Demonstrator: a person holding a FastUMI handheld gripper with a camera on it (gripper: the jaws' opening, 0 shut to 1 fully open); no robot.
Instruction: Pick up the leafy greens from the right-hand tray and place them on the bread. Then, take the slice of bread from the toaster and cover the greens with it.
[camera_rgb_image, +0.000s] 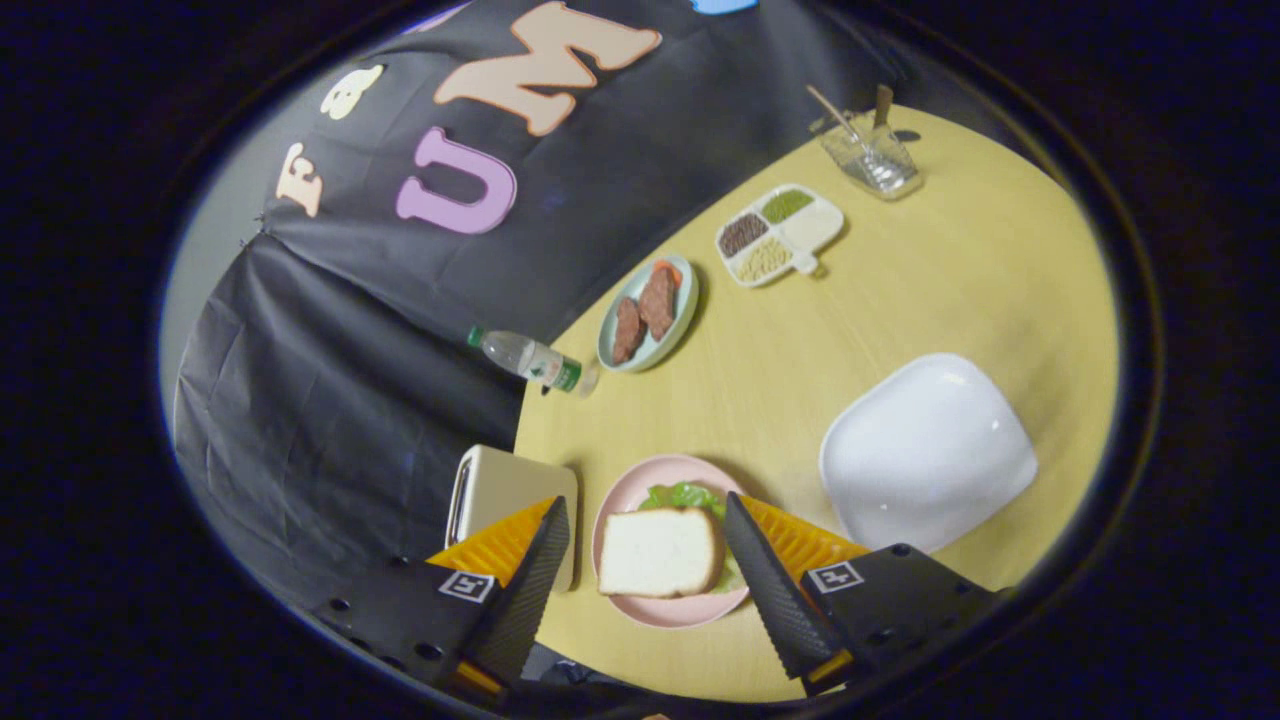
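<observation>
On the plate (628, 500) bread (660, 551) lies over greens (686, 495), between the spread fingers (540, 570) of the gripper (645, 520). Toaster (500, 495) sits left, tray (925, 450) right; beyond stand bottle (530, 360), dish (650, 312), divided dish (780, 234).

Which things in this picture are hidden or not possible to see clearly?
- Bottom bread: gripper view, hidden under the leafy greens and the top slice of bread.
- Toaster slots: partly hidden behind one finger of the open claw.
- Divided tray: contents too small to identify.
</observation>
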